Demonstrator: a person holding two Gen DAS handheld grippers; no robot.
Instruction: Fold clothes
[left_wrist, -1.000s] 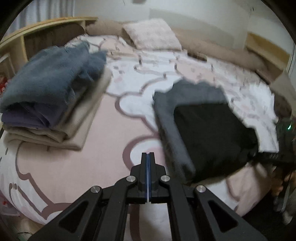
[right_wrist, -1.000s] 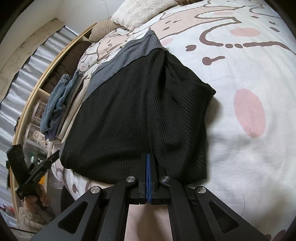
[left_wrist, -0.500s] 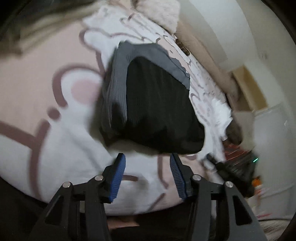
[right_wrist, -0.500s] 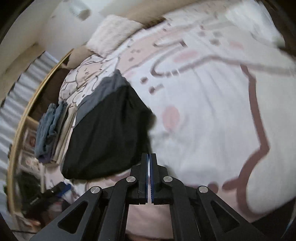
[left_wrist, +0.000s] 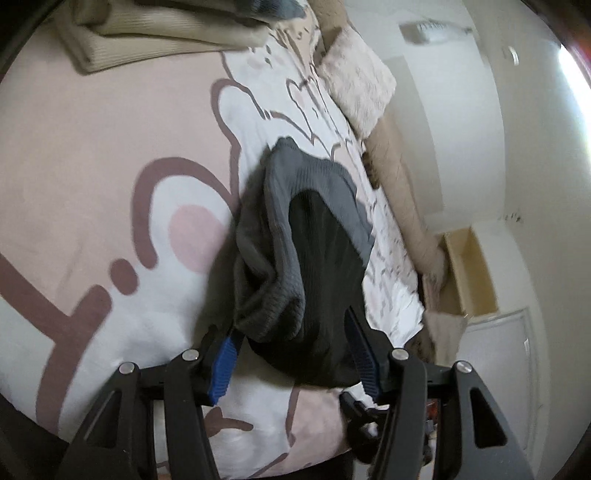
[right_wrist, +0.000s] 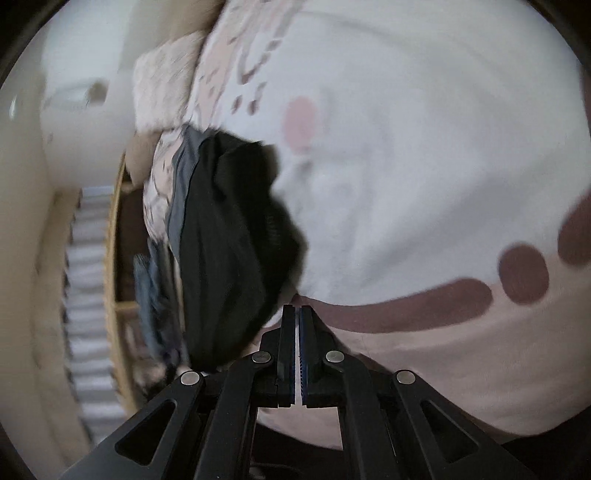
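Note:
A folded black and grey knit garment (left_wrist: 310, 266) lies on the pink and white bed cover (left_wrist: 92, 177). My left gripper (left_wrist: 291, 339) is open, its blue-padded jaws standing on either side of the garment's near end. In the right wrist view the same garment (right_wrist: 229, 251) lies left of my right gripper (right_wrist: 297, 314), which is shut and empty just above the bed cover (right_wrist: 424, 166).
A stack of folded beige and blue clothes (left_wrist: 166, 33) lies at the far left of the bed. A fluffy pillow (left_wrist: 358, 81) and a long beige bolster (left_wrist: 399, 184) lie along the wall. A wooden shelf (right_wrist: 114, 258) stands beyond the bed.
My left gripper opened, then moved in until its jaws straddle the garment's near end. My right gripper, still shut, let go of the garment and swung off to its right.

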